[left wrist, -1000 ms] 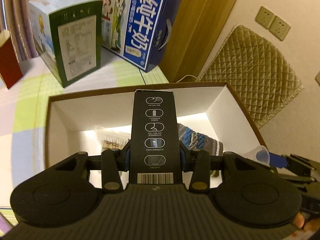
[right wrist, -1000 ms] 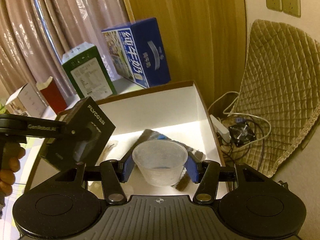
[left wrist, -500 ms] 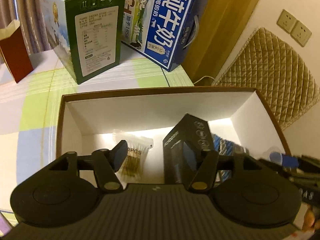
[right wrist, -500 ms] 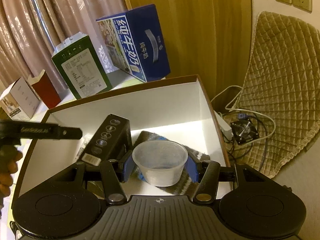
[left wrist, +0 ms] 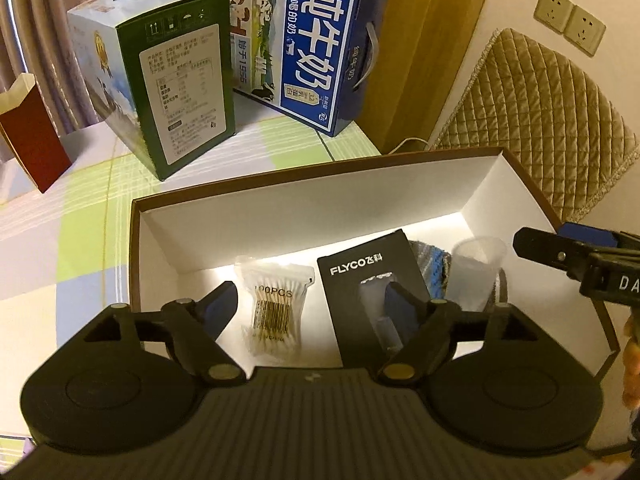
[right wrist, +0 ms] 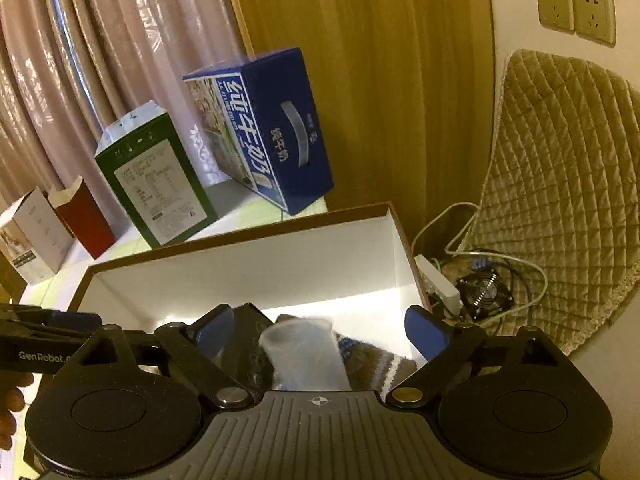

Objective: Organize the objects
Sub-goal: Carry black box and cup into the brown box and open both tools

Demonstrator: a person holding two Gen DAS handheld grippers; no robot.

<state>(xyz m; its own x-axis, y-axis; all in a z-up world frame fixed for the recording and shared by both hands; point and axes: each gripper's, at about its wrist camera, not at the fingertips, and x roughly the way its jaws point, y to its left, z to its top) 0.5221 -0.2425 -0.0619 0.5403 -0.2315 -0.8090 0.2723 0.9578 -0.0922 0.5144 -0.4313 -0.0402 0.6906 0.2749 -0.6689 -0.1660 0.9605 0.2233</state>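
Left wrist, FLYCO box (left wrist: 372, 280), "100PCS" swabs (left wrist: 274, 312)

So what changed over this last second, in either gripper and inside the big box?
Both let go. The left gripper opened, and the black FLYCO box now lies flat in the storage box. The right gripper opened, dropping the plastic cup onto the knitted cloth. The cotton swabs stayed put.

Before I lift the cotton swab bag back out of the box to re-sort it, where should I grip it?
Judging by its pose, take the cotton swab bag across its narrow middle, coming straight down from above. It lies flat on the box floor with free space on its left; the black FLYCO box lies to its right.
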